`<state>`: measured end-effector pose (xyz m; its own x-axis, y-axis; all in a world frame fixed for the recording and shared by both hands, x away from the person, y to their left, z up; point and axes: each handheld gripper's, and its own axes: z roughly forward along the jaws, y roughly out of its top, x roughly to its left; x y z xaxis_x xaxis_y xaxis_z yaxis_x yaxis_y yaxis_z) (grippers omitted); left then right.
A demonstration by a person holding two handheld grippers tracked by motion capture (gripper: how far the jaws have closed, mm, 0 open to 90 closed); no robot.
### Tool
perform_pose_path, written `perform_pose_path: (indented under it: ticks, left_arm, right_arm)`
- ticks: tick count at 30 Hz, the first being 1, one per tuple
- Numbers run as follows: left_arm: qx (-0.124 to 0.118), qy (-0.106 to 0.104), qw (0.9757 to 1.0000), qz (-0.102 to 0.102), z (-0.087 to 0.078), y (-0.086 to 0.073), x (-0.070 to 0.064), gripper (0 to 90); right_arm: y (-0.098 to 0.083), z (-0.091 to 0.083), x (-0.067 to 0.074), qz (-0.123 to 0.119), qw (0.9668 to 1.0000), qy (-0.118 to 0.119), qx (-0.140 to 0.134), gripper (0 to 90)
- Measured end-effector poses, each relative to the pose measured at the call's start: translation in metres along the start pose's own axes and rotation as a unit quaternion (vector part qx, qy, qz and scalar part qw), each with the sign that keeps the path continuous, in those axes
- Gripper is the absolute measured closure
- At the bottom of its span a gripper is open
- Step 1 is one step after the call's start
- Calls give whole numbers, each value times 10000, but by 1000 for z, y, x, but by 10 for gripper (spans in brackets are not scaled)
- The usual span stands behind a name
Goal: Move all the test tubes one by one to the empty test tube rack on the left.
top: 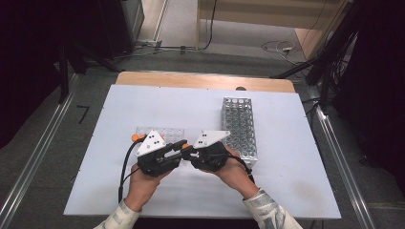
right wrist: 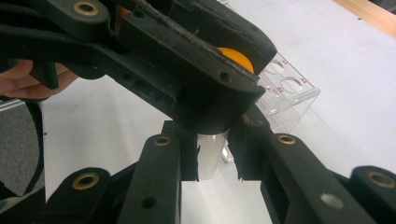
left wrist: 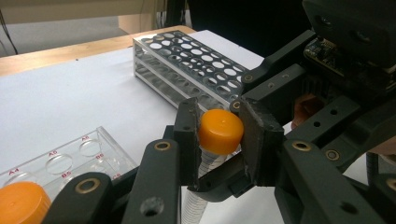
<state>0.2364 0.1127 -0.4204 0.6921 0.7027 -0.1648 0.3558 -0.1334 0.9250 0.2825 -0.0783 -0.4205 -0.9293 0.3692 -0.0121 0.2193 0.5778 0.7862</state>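
A clear tube [right wrist: 209,147] with an orange cap [left wrist: 220,130] is held between both grippers above the white table sheet [top: 157,102]. My left gripper [left wrist: 219,127] is shut on the cap, one pad against each side of it. My right gripper [right wrist: 212,161] is shut on the tube's clear body just below the cap. In the high view the left gripper [top: 180,148] and the right gripper [top: 189,152] meet tip to tip at the table's middle, each in a hand.
A metal tube rack [top: 239,126] with many empty holes stands to the right of the hands. A clear plastic rack [top: 160,132] lies behind the left gripper, with another orange-capped tube [left wrist: 21,200] at its left end. The table's wooden edge [top: 205,81] runs along the back.
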Motion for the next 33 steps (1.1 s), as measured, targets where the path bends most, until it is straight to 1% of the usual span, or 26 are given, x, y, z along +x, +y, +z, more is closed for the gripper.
perform_pose_path:
  ticks: [2, 5, 8, 12, 13, 18, 19, 23, 27, 33]
  left_arm:
    - [45, -4, 10000, 28, 0, 1, -1, 697]
    - [35, 6, 10000, 31, 1, 2, -2, 698]
    - [31, 24, 10000, 77, 2, 4, -4, 699]
    - [38, 28, 10000, 55, 4, 6, -4, 700]
    - [40, 45, 10000, 68, 4, 7, -4, 701]
    - [8, 67, 9999, 76, 3, 11, -3, 701]
    - [-8, 73, 9999, 70, 3, 13, -3, 701]
    - [-28, 128, 9999, 76, 2, 18, -1, 700]
    - [-61, 164, 9998, 36, 1, 21, 2, 701]
    - [-109, 222, 9997, -43, 1, 25, 8, 701]
  right_arm:
    - [-1, -1, 1, 11, 10000, -13, 14, 716]
    - [-2, -2, 0, 37, 10000, 1, -24, 715]
    - [-2, -4, -1, 32, 10000, -3, -22, 712]
    - [-3, -6, -2, 98, 9999, -28, -42, 704]
    - [-3, -6, -3, 106, 9999, -27, -62, 691]
    - [-6, -9, -8, 256, 9996, 33, -82, 498]
    - [-6, -10, -8, 301, 9995, -4, -79, 437]
    - [-9, -15, -10, 385, 9991, -122, -132, 331]
    - [-14, -19, -14, 474, 9984, -272, -167, 250]
    - [-22, -25, -18, 630, 9971, -371, -202, 232]
